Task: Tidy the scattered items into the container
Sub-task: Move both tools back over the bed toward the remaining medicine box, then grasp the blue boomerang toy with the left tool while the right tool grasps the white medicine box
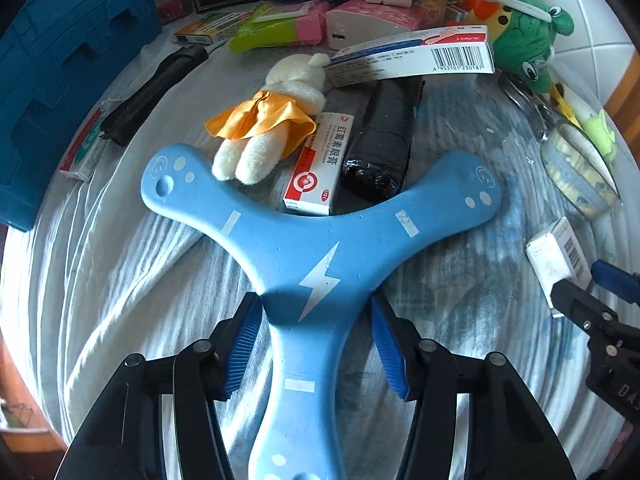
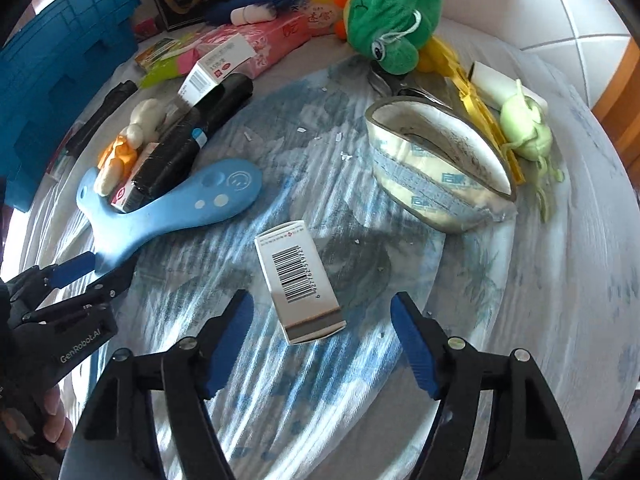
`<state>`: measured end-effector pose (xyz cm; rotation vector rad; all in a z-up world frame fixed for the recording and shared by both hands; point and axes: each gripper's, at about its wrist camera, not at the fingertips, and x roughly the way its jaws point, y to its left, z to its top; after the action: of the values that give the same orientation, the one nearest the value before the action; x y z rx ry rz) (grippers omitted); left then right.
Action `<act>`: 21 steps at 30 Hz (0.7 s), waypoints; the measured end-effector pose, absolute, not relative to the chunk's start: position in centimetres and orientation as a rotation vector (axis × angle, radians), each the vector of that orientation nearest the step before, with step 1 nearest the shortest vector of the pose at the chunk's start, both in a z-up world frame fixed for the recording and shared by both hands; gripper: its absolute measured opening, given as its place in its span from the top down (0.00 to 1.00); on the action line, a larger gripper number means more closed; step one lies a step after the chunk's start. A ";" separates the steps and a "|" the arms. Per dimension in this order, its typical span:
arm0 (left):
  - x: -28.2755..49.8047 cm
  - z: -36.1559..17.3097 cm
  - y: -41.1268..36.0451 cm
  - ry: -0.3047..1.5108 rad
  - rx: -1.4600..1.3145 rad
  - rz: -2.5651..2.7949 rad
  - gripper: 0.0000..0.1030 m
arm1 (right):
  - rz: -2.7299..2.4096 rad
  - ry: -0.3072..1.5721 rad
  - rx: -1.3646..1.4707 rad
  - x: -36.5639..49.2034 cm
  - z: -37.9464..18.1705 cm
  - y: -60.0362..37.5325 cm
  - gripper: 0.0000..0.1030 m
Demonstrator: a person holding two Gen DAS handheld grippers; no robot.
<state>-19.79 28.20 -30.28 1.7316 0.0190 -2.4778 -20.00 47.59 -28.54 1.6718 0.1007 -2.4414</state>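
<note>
A light blue three-armed boomerang with a white lightning bolt lies on the pale cloth. My left gripper is shut on its near arm, also seen in the right wrist view. A small white box with a barcode lies flat between the tips of my right gripper, which is open around its near end without touching. In the left wrist view that box sits at the right edge beside the right gripper. The blue plastic crate stands at the left.
Past the boomerang lie a white plush rabbit in an orange dress, a red-and-white medicine box, a black folded umbrella and a long barcoded box. A tape roll, a green frog plush and tissue packs sit farther back.
</note>
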 end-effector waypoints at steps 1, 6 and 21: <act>-19.8 -30.3 28.1 0.029 1.729 -2.464 0.38 | -2.425 0.114 1.668 -20.1 -28.8 47.5 0.36; -19.7 -30.3 28.2 0.062 1.699 -2.476 0.30 | -2.376 0.125 1.677 -20.2 -30.3 47.2 0.39; -18.1 -28.9 29.8 -0.028 1.622 -2.545 0.61 | -2.430 0.161 1.642 -20.5 -30.4 46.7 0.38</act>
<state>-18.12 29.81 -28.94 1.6216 -0.0282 -2.5454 -20.52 46.66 -30.39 1.6416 0.1608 -2.4304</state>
